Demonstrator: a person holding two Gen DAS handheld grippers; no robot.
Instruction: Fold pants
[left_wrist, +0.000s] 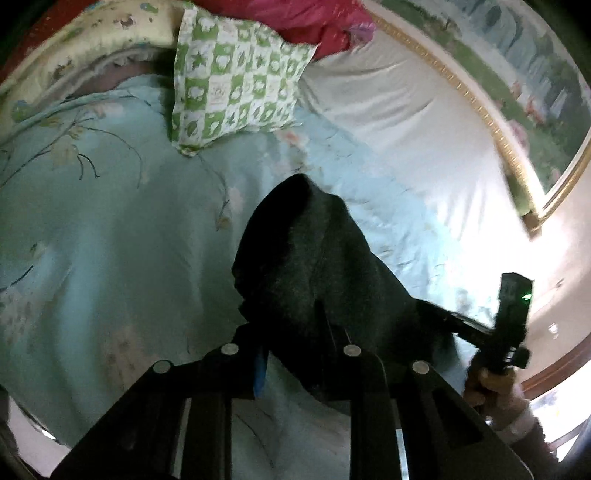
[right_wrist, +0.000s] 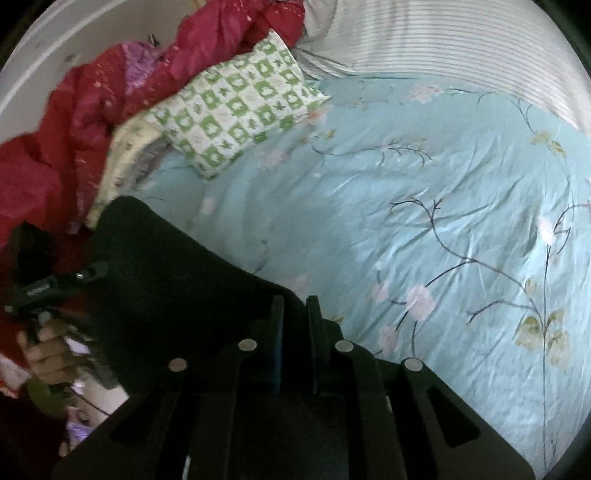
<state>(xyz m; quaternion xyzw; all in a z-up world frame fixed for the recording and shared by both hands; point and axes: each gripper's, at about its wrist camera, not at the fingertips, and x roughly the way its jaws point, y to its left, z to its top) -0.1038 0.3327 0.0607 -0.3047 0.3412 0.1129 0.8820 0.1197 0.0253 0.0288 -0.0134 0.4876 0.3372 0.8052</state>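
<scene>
Black fabric pants (left_wrist: 314, 266). Pale blue bedspread (right_wrist: 424, 221) with dark branches and pink blossoms. Green-and-white checked pillow (right_wrist: 236, 107). Crimson quilt (right_wrist: 74, 122). Grey-striped white sheet (right_wrist: 461, 48).

Left tool (left_wrist: 295, 332) clamping dark pants (left_wrist: 317, 258), lifted above floral bedspread (left_wrist: 110, 240), checked pillow (left_wrist: 236, 77)

Home bedroom: floral bedspread (right_wrist: 424, 206), checked pillow (left_wrist: 236, 74).

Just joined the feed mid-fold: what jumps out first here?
The black pants dominate, held up over the pale blue floral bedspread, pinched by both the left gripper and the right gripper. Behind them, a green-and-white checked pillow lies beside a heap of red bedding.
</scene>
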